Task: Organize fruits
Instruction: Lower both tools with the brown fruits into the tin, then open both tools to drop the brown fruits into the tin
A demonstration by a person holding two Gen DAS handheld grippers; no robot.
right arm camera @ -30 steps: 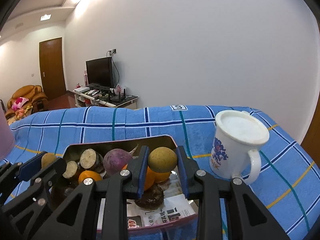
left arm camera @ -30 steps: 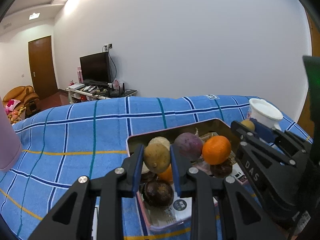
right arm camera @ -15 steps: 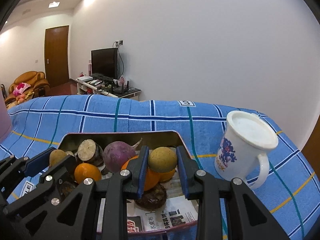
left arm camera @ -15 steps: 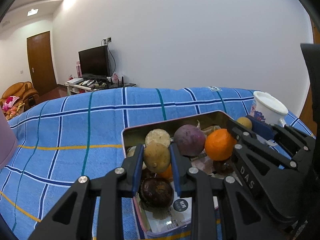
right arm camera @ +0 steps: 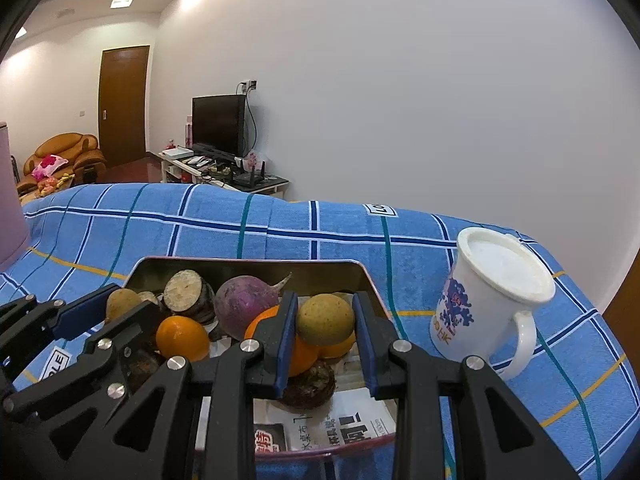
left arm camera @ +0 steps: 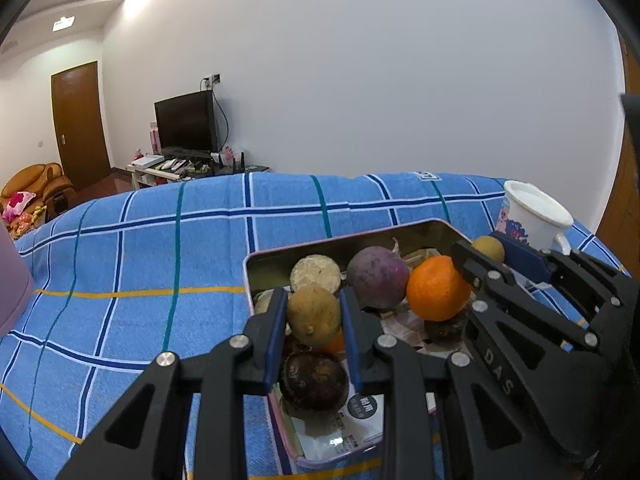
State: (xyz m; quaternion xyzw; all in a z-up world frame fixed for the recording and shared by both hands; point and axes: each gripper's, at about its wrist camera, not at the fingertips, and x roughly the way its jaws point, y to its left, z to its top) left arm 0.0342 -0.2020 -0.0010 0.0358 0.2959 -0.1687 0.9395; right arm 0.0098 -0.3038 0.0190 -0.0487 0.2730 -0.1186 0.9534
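We see a table covered by a blue towelling cloth (left arm camera: pixel 132 264) checked with dark blue, teal and yellow lines; a small white tag at its far edge reads "LO" and then runs out of sight. On the cloth lies a shallow rectangular metal tin with a pink rim (right arm camera: pixel 360 270), lined with printed paper whose Chinese characters we cannot make out. It holds a purple round radish (right arm camera: pixel 244 306), a cut brown root slice (right arm camera: pixel 185 291), a bright orange mandarin (left arm camera: pixel 438 288) and a dark brown wrinkled fruit (left arm camera: pixel 314 380).

The left gripper (left arm camera: pixel 313 316) has its jaws closed on a tan round fruit (left arm camera: pixel 314 314) above the tin's near end. The right gripper (right arm camera: pixel 325 320) has its jaws closed on a yellow-brown round fruit (right arm camera: pixel 325 319) over the tin's right half; in the left wrist view its side shows the letters "DAS".

At three o'clock from the tin stands a white enamel mug with a blue and orange print (right arm camera: pixel 486 306). Beyond the table, at eleven o'clock, a black television (right arm camera: pixel 218 124) sits on a low white stand beside a brown wooden door (right arm camera: pixel 124 104) and an orange-brown armchair (right arm camera: pixel 64 156). The wall is plain white.
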